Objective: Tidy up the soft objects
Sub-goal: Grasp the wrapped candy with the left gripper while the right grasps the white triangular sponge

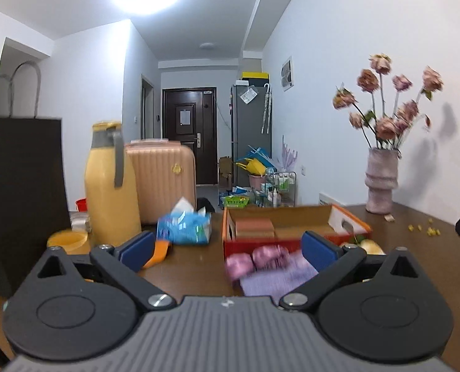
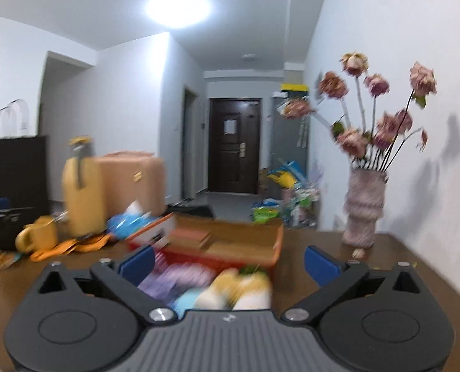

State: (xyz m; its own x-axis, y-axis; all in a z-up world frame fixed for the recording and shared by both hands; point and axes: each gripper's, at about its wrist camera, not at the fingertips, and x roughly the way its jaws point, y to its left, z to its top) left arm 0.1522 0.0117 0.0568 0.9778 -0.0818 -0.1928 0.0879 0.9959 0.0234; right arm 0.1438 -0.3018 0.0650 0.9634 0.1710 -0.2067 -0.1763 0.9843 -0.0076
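Soft objects [image 1: 262,263] lie at lower centre before the orange box [image 1: 291,229]; both grippers [image 1: 228,246] [image 2: 230,262] gape wide, empty — approach low, pinch mid-fabric.

Two low tabletop views, shared box [image 1: 295,226]

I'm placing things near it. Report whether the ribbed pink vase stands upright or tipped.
Upright: the ribbed pink vase stands on its base on the brown wooden table, flower stems rising from its mouth.
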